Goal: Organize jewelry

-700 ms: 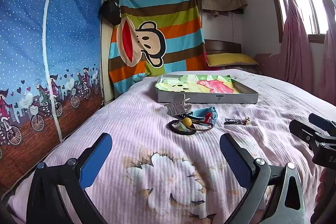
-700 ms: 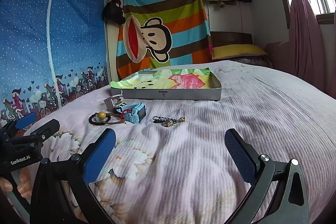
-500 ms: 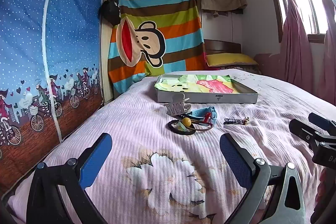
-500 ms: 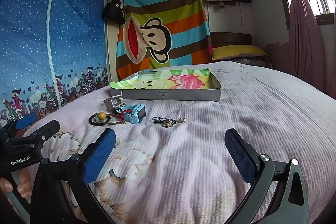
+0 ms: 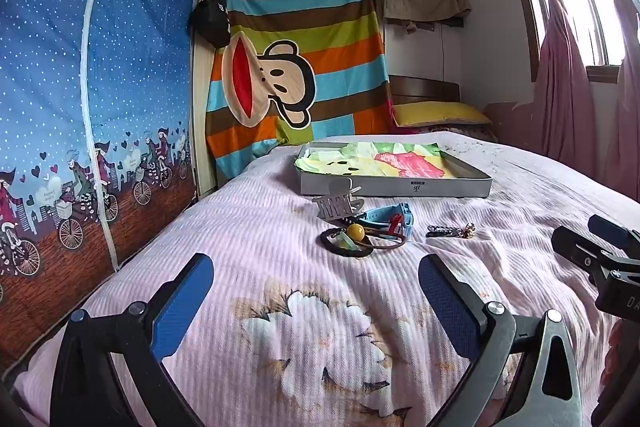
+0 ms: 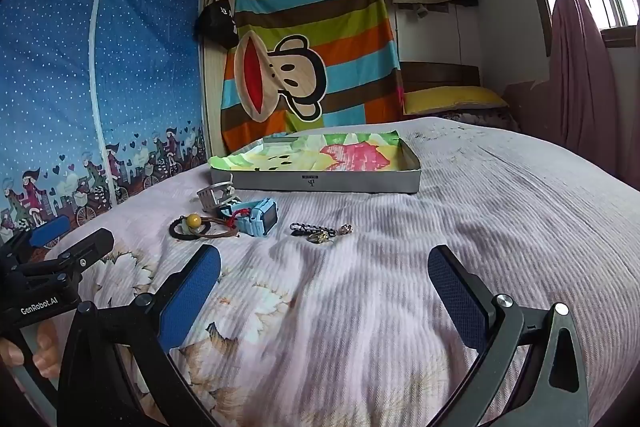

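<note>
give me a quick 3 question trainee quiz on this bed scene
1. True or false: the blue watch already lies inside the tray.
2. Which item lies nearest the right gripper: A) hair claw clip B) keychain C) hair tie with yellow bead?
3. Fill in: both the left gripper and the right gripper are ____.

Key: 1 false, it lies on the bedspread in front of the tray; 2 B; 3 open, holding nothing.
</note>
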